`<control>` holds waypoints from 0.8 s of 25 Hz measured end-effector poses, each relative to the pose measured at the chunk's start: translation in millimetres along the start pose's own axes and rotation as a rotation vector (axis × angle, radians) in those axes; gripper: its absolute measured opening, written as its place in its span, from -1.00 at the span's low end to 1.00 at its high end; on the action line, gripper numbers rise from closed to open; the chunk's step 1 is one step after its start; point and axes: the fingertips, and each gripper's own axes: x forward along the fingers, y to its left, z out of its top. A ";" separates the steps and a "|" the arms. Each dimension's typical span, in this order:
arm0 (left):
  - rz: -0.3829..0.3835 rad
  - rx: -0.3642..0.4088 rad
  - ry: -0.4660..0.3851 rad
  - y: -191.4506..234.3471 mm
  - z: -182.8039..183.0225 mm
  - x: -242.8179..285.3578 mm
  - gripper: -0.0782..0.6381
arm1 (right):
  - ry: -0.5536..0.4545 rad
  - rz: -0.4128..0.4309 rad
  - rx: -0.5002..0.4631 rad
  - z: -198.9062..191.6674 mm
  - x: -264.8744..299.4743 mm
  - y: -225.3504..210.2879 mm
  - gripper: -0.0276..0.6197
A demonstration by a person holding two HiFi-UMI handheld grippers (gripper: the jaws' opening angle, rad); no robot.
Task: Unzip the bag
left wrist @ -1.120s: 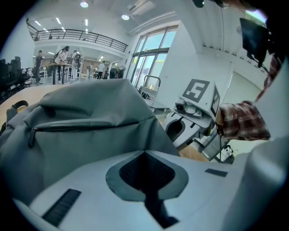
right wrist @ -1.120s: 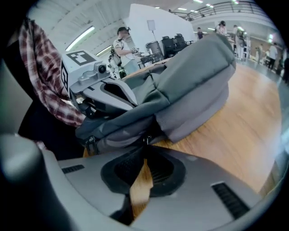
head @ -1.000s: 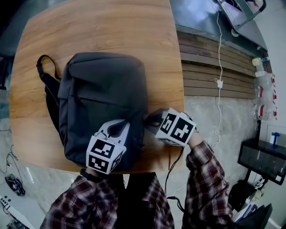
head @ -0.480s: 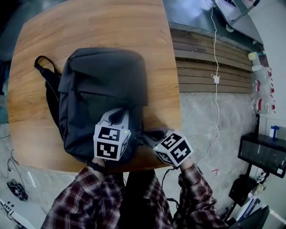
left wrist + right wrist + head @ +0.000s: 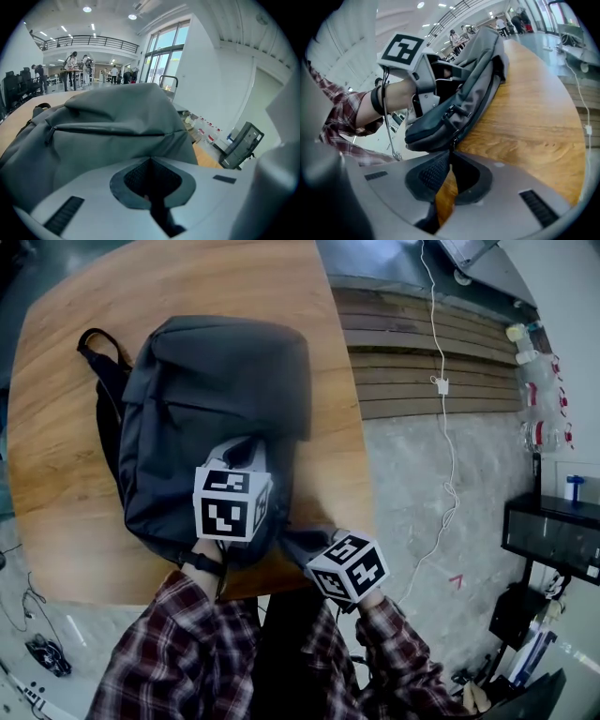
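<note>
Jaws of right gripper [image 5: 451,153] pinch zipper pull [image 5: 453,140] on bag [image 5: 216,399].

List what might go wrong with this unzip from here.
1. The right hand-held gripper pinches the zipper pull only at its jaw tips, so it may slip out.
2. The backpack lies close to the table's near edge, and the left hand-held gripper sits on it with jaws together. Pulling may drag it off.
</note>
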 end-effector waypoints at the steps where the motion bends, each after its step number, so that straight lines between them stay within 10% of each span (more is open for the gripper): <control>1: 0.002 -0.001 0.002 -0.1 1.5 2.1 -0.76 | -0.011 0.009 0.015 -2.7 1.1 5.7 -0.83; 7: 0.009 -0.003 -0.013 5.2 13.8 12.9 -0.76 | -0.035 0.060 0.037 -11.5 15.0 42.3 -0.83; 13: -0.101 -0.049 -0.013 9.3 16.6 6.3 -0.76 | -0.073 -0.069 -0.042 -7.9 -3.2 19.4 -0.83; 20: -0.268 0.070 0.191 11.6 -32.6 -34.2 -0.76 | -0.092 -0.217 -0.113 19.0 -28.1 -34.1 -0.83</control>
